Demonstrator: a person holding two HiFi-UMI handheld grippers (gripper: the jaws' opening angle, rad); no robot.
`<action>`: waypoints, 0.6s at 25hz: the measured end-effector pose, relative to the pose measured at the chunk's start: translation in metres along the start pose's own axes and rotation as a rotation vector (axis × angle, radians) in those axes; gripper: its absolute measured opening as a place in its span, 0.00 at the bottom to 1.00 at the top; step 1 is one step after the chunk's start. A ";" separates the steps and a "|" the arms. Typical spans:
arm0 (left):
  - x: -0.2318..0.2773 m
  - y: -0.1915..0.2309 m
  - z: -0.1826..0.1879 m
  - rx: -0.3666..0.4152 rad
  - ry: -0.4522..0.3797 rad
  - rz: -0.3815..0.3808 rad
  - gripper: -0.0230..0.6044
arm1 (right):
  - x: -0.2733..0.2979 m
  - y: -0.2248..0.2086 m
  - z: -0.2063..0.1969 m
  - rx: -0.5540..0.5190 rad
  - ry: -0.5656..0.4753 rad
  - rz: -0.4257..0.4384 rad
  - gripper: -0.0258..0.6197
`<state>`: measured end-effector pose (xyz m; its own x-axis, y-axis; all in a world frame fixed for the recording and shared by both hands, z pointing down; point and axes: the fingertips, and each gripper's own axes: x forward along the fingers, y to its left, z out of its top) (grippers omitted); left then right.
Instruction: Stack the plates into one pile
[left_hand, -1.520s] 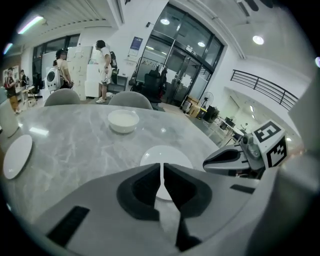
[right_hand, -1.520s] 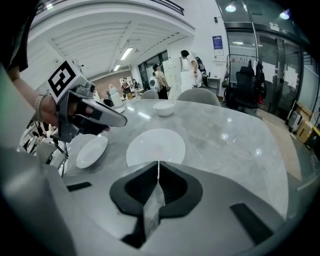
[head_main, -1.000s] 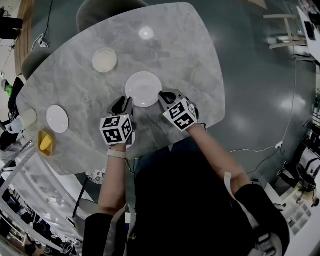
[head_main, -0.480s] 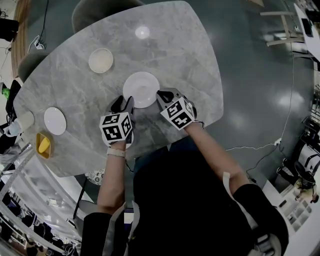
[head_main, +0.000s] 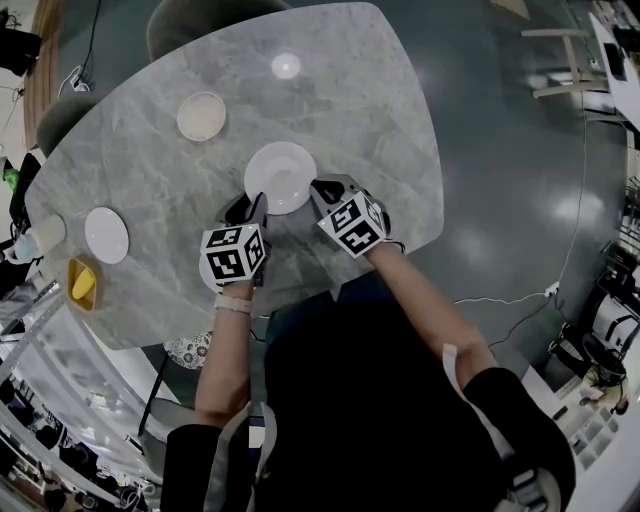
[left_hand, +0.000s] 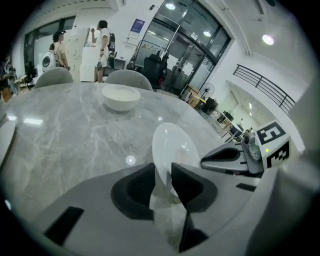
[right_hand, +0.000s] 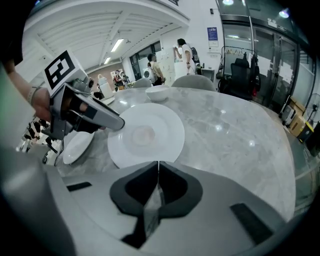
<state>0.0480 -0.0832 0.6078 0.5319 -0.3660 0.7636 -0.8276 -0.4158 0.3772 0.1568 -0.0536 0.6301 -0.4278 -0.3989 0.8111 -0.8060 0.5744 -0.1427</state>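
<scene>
Fingers (left_hand: 136, 189) of L gripper (left_hand: 163, 165): just been closing, now clamped across near-left rim of big plate (head_main: 281, 175). One finger outside the rim, other over the well, white filling the whole gap w/ no table showing betw. pad and plate. R gripper (right_hand: 158, 163): pinched shut on nothing, tips at plate's near-right rim, touching or just above, can't tell which. So plate betw. the two tools, mid table (head_main: 385, 120). Key relation for next move: round plate, so no long axis to mind, but rim at the grip point running roughly along the fingers' own line, w/ bulk of plate ahead and to the right of L fingers, i.e. all the weight hanging off one side of the pinch. Prob. a lift-and-carry by L, R as prop at the far side if sagging. Other crockery all to the left: side plate (head_main: 106, 235) nr left table edge, well apart; cream bowl (head_main: 201, 115) further off, up-left. L clearly the nearer hand to both. Big plate flat or tipped right now: hard to say from L gripper view.
</scene>
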 end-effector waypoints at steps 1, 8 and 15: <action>-0.001 0.001 -0.001 -0.009 -0.002 0.004 0.21 | -0.001 0.001 0.000 -0.005 0.001 0.001 0.07; -0.014 0.009 -0.011 -0.078 -0.020 0.024 0.19 | -0.010 0.013 -0.002 -0.012 -0.028 0.012 0.07; -0.032 0.003 -0.021 -0.135 -0.056 0.002 0.15 | -0.015 0.020 -0.002 -0.025 -0.039 0.026 0.07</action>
<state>0.0245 -0.0551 0.5956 0.5365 -0.4138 0.7355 -0.8431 -0.3008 0.4458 0.1480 -0.0341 0.6159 -0.4645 -0.4111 0.7844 -0.7844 0.6022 -0.1489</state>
